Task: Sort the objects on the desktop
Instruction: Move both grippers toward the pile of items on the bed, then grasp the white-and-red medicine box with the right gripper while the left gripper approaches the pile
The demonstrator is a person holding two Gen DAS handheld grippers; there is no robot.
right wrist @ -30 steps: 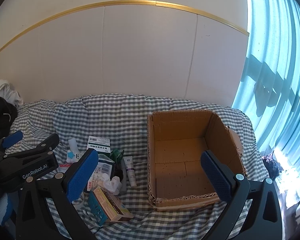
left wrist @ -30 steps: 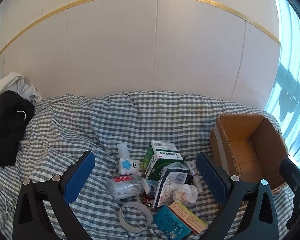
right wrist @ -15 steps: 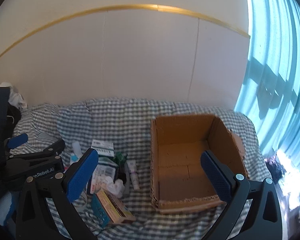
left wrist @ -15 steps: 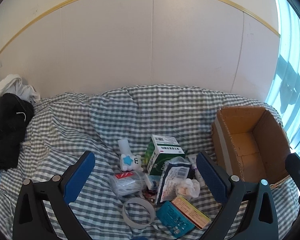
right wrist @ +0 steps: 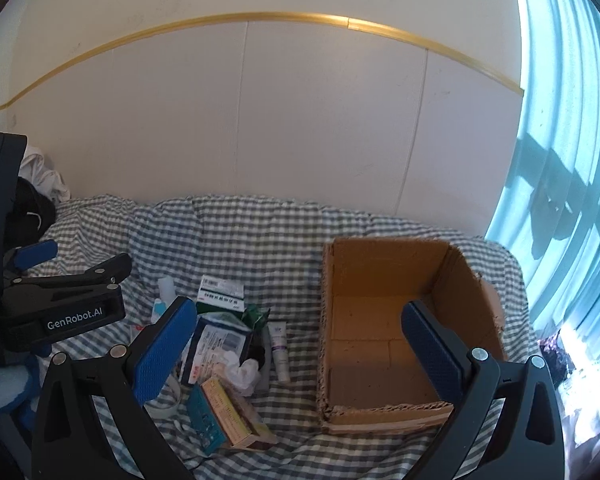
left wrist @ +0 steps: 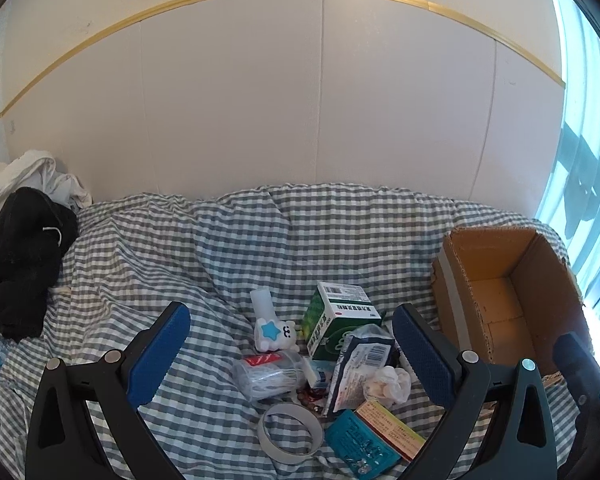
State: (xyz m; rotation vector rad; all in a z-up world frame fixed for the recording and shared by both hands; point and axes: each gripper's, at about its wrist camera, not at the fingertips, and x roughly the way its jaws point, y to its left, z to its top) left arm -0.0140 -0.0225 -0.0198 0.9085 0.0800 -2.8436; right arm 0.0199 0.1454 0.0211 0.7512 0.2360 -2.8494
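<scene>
A heap of small items lies on the checked cloth: a green and white box [left wrist: 340, 320], a white star toy [left wrist: 274, 330], a clear tub [left wrist: 266, 372], a tape ring [left wrist: 290, 432], a teal and orange box [left wrist: 374, 434] and crumpled tissue [left wrist: 388, 382]. My left gripper [left wrist: 290, 338] hangs open above the heap, holding nothing. An empty cardboard box [right wrist: 400, 320] stands to the right. My right gripper [right wrist: 300, 336] is open too, its fingers straddling the box's left wall [right wrist: 324, 340]. A white tube [right wrist: 280, 344] lies beside the box.
Black and white clothes [left wrist: 24, 240] are piled at the far left against the white wall [left wrist: 300, 100]. A curtained bright window [right wrist: 560, 160] fills the right side. The left gripper's body [right wrist: 60, 312] shows at the left of the right wrist view. Bare cloth [left wrist: 160, 248] stretches behind the heap.
Both cameras have tilted upward, so the heap and the box sit lower in each view. Both grippers stay open and nothing has been taken hold of.
</scene>
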